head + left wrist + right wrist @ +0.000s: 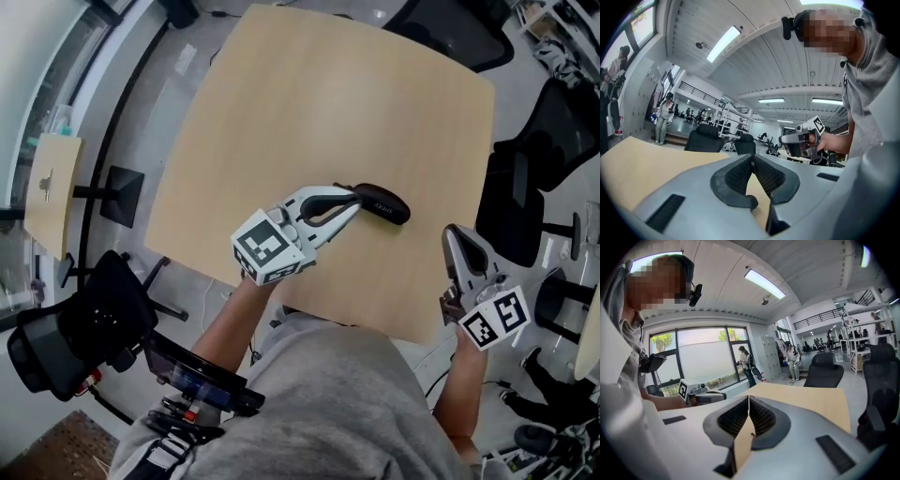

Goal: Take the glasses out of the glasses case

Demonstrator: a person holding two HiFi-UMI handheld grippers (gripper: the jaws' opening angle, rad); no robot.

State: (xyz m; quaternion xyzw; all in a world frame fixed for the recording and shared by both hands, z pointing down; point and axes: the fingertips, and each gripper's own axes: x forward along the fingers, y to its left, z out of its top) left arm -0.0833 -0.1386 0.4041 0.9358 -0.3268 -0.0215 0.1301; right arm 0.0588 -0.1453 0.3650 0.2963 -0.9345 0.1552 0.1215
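The left gripper (353,199), closed and empty, points at the case (384,204) (apparently shut), ready to start; the right gripper (456,236), likewise closed, idles aside.

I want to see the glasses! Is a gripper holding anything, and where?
Nothing is held. The left gripper and right gripper each have jaws shut together on nothing; the glasses case lies ungripped on the table.
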